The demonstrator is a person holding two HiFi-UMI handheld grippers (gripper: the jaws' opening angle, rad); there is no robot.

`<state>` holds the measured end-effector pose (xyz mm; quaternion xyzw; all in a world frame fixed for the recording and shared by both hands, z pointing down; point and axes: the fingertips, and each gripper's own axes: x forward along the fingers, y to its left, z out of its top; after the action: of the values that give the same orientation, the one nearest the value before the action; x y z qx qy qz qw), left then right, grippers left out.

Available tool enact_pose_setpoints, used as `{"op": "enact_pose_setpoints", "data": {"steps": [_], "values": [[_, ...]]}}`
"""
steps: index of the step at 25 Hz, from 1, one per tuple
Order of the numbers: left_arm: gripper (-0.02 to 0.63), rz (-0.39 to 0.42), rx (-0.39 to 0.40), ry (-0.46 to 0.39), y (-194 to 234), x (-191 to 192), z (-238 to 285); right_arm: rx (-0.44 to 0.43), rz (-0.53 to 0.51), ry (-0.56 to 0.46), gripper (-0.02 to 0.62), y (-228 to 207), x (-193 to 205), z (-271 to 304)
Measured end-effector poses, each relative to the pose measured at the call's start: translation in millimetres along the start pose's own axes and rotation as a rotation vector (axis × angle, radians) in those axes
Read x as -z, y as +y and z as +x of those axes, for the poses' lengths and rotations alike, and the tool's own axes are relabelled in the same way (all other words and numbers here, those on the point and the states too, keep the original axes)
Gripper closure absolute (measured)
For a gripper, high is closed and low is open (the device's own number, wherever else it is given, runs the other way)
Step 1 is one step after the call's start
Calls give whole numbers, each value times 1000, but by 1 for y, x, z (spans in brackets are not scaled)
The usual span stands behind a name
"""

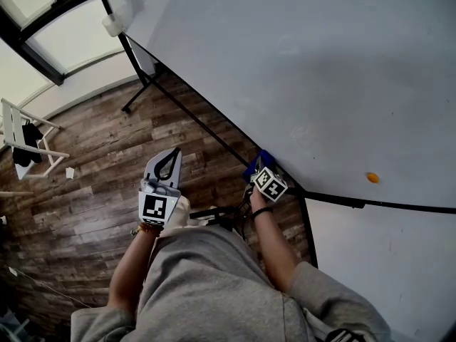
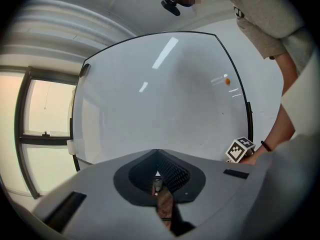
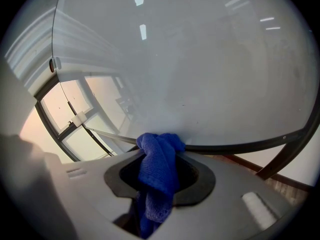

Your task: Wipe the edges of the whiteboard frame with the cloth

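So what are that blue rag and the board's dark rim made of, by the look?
The blue cloth looks like knitted or microfibre fabric: a fine mesh weave shows at its edge. The whiteboard frame looks like smooth dark metal or plastic, a thin even strip; I cannot tell which.

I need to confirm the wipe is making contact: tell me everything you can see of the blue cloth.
The cloth is deep blue, a knitted-looking fabric with a fine mesh texture, bunched into a thick fold. The right gripper has its jaws shut on it. Its rounded top pokes past the jaw tips and appears to press on the black whiteboard frame; a loose tail hangs below. In the head view only a small blue patch shows.
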<state>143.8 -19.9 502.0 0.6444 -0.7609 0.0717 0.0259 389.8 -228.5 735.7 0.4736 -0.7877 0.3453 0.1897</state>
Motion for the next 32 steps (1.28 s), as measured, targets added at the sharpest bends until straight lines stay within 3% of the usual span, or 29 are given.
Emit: {"op": "enact_pose_setpoints", "data": {"steps": [18,32], "values": [[597,4,67,-17,61,2,29,68,31,-5,456,31,2,18],[598,12,207,-13,92,-1,55,138,40,-36,456,49,0,30]]}}
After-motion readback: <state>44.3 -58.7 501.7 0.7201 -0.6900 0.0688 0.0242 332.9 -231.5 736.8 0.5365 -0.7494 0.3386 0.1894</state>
